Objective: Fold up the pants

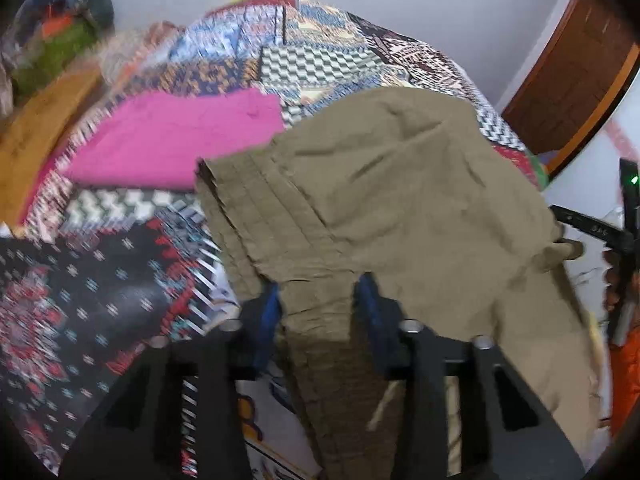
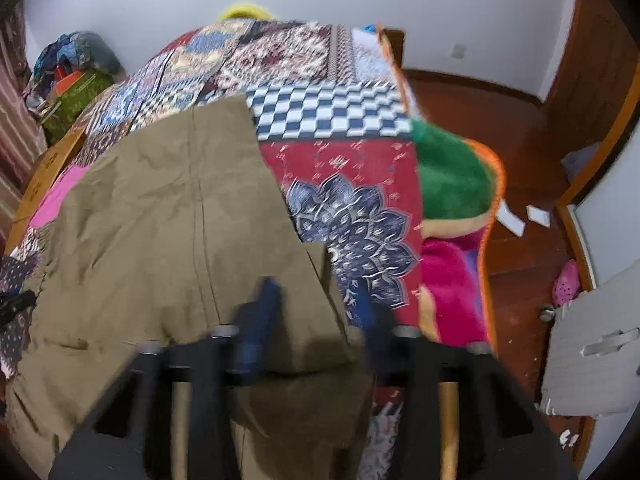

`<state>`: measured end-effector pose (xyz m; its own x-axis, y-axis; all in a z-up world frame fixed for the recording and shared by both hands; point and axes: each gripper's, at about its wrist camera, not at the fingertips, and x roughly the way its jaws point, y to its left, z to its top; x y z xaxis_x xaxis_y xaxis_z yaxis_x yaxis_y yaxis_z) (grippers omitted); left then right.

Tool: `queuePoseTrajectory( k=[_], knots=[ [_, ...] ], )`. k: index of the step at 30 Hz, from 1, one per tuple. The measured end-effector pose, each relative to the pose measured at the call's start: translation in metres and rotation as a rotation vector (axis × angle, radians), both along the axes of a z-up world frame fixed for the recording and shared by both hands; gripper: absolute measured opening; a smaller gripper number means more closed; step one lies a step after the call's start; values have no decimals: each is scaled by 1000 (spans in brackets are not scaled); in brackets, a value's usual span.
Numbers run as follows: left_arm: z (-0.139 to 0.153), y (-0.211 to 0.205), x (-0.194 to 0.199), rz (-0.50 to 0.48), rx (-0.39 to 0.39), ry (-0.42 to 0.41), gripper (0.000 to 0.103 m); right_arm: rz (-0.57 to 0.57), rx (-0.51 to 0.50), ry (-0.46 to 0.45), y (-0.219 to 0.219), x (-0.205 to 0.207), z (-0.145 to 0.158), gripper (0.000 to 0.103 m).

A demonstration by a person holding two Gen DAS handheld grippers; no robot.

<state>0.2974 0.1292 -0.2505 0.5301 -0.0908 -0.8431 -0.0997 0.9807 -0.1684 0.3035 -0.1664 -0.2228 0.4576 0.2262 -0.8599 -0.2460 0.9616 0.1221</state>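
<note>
The olive-khaki pants (image 1: 392, 184) lie partly on the patchwork bedspread (image 1: 312, 56) and hang over its near edge. My left gripper (image 1: 318, 304) is shut on a bunched part of the pants' waistband edge, held above the bed. My right gripper (image 2: 320, 312) holds another part of the same pants (image 2: 168, 208); its blue fingertips (image 2: 260, 320) bracket a fold of the cloth. The cloth drapes down between and below both grippers. The right gripper's black body shows at the right edge of the left wrist view.
A folded pink garment (image 1: 172, 140) lies on the bed to the left of the pants. A green, pink and orange blanket (image 2: 452, 184) hangs off the bed's right side. A pile of clothes and a green box (image 2: 76, 80) stand at the far left. The wooden floor (image 2: 532, 240) with scraps of paper lies to the right.
</note>
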Motion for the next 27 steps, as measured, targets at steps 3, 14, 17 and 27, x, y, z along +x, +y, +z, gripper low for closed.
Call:
queuePoseTrajectory(
  k=[3, 14, 17, 27],
  knots=[
    [0, 0, 4, -3, 19, -8, 24, 6, -15, -18, 3, -5, -2, 12],
    [-18, 12, 23, 5, -14, 42, 22, 24, -150, 15, 3, -16, -15, 8],
    [-7, 21, 19, 8, -50, 34, 27, 27, -141, 4, -1, -17, -1, 9],
    [3, 68, 39, 95, -41, -1, 40, 60, -117, -126, 20, 12, 47, 48]
  ],
)
